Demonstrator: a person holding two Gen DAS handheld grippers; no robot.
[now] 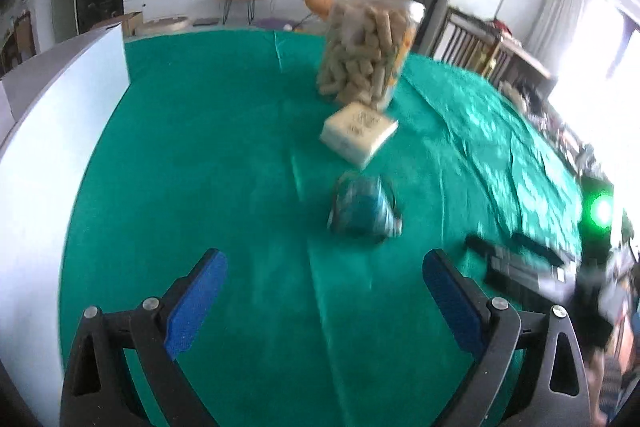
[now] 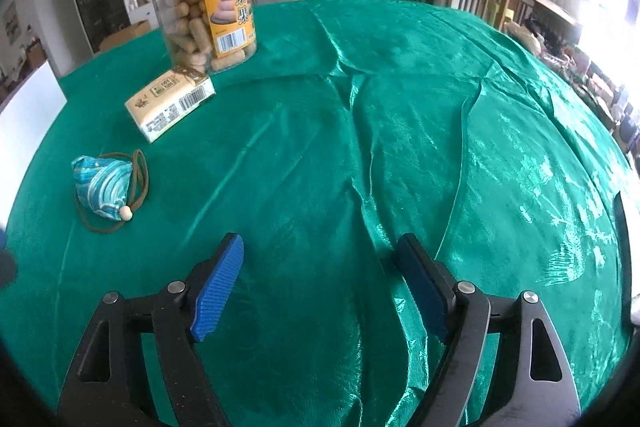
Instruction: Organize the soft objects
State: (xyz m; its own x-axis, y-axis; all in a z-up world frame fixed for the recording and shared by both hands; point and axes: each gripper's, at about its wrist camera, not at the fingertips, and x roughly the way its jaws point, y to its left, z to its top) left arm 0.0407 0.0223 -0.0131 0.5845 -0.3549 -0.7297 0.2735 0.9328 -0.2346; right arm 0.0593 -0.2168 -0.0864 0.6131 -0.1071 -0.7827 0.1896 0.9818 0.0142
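Blue fabric pouch (image 1: 363, 207) was seen centre frame, ahead of the left gripper (image 1: 324, 301); both grippers' jaws were spread, empty, right gripper (image 2: 320, 283) farther.

A green cloth (image 1: 200, 155) is spread over the table. The left gripper (image 1: 325, 291) is held above it w/ blue pads wide apart & nothing between them. A blue pouch (image 1: 362, 209) is seen ahead, blurred. A pale packet (image 1: 358, 131) is laid just past it, next to a clear jar (image 1: 370, 51) filled w/ snacks. A white board (image 1: 44, 155) is stood at the left.
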